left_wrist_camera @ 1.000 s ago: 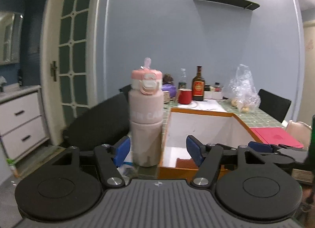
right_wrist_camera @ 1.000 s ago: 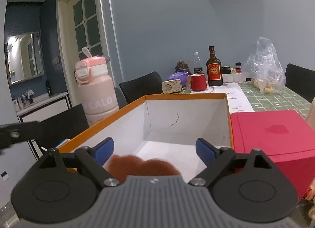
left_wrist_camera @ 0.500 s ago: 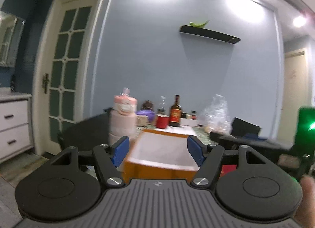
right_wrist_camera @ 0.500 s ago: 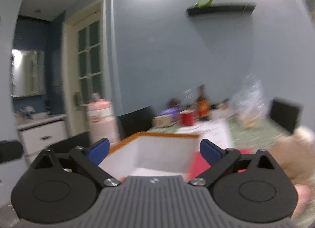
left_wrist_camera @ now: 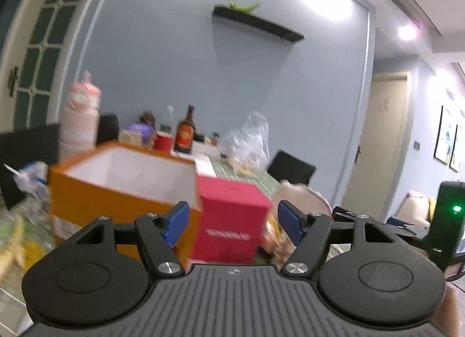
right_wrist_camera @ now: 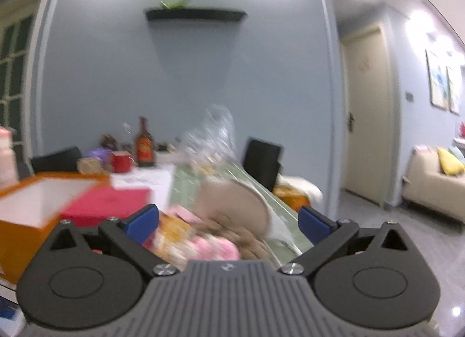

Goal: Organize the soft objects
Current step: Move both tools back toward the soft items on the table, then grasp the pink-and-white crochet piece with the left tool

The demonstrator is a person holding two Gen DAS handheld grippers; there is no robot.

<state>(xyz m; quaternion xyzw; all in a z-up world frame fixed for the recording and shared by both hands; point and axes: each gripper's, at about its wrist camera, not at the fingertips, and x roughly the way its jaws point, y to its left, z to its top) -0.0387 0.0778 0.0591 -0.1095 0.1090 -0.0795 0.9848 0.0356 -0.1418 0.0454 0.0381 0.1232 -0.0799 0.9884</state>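
Now both grippers stand with jaws apart, nothing between them: the right gripper (right_wrist_camera: pixel 228 225), its jaws just widening, faces a blurred heap of soft toys (right_wrist_camera: pixel 215 238); left gripper (left_wrist_camera: pixel 231 222) faces the red box (left_wrist_camera: pixel 229 212); beyond, the open orange box (left_wrist_camera: pixel 122 185)

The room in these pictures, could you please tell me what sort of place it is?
Most likely a home dining area opening onto a living room: a cluttered table with a bottle, dark chairs, and a sofa.
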